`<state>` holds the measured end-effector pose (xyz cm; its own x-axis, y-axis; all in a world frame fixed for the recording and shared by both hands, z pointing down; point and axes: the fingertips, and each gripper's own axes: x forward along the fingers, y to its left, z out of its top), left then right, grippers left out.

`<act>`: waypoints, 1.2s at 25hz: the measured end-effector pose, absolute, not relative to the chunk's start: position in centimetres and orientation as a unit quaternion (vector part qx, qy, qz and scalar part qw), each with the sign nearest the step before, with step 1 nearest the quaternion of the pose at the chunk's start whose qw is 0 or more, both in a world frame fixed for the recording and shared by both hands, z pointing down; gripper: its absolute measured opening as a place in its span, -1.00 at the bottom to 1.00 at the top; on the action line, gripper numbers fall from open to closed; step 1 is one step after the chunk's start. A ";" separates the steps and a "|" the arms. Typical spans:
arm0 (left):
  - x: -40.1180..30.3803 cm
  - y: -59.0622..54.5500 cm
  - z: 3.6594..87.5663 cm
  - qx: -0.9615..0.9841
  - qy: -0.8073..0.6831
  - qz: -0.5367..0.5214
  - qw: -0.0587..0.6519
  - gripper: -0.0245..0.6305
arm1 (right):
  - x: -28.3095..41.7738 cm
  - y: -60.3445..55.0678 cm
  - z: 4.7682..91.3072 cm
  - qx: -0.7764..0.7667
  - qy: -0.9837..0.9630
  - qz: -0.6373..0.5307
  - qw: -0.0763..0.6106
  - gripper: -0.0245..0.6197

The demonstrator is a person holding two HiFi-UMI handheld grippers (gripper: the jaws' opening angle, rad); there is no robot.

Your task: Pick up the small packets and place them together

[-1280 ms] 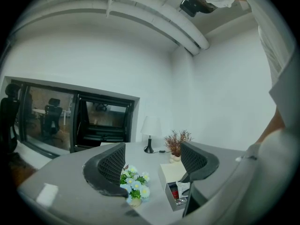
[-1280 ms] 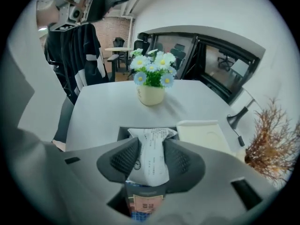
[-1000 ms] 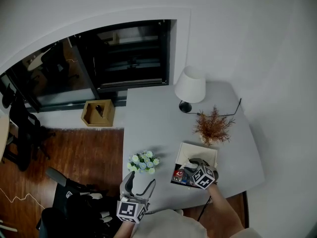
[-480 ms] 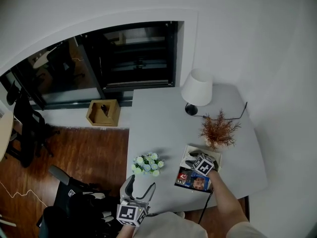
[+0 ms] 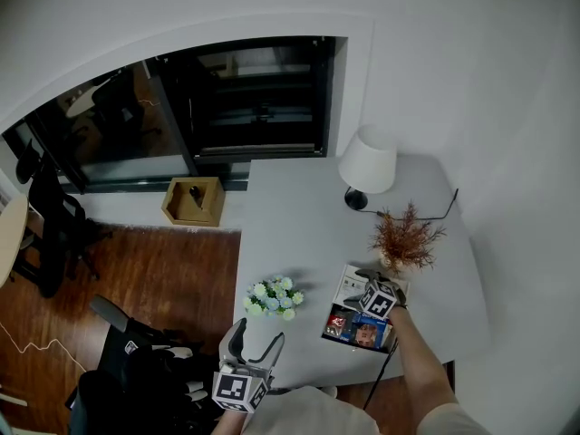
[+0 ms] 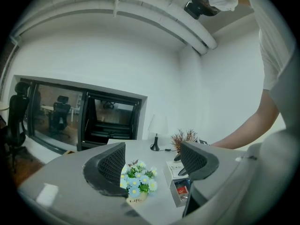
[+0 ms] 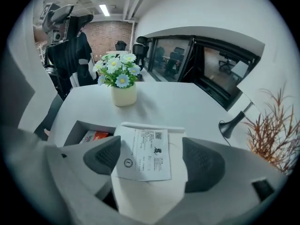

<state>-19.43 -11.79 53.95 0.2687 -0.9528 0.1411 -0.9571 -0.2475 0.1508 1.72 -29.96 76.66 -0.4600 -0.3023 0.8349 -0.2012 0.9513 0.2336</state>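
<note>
Right gripper: fingers, having just been opening, stand wide and clear either side of the white labelled packet, lower centre of the frame, on the box; left gripper fingers apart, empty.

Table: smooth, matt, pale grey top.
Floor, at 9 o'clock of the table: wood boards with a light sheen.
Packets: glossy printed wrappers.
Box: smooth, matt white, perhaps card.
Slip on the box: thin printed paper, matt.
Pot: smooth and cream.
Lampshade, at 12 o'clock: matt white.
Crate: bare pale wood.
Sprigs: dry, rough, brown.
</note>
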 end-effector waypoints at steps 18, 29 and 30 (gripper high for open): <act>-10.7 -14.7 50.4 0.869 -0.492 -0.011 0.047 0.13 | 8.7 -17.3 49.0 0.507 -0.861 -0.025 -0.012 0.27; -5.9 -14.2 49.5 0.902 -0.429 -0.020 0.037 0.04 | 11.9 -9.9 49.3 0.552 -0.833 -0.030 0.017 0.27; -5.8 -14.2 49.5 0.903 -0.429 -0.015 0.035 0.04 | 12.1 -9.9 49.5 0.553 -0.833 -0.025 0.021 0.27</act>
<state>-5.80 -14.22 49.53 0.6317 -0.7752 0.0037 -0.7732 -0.6297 0.0755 12.07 -9.90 49.48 -0.3882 -0.9215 0.0067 -0.9195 0.3878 0.0648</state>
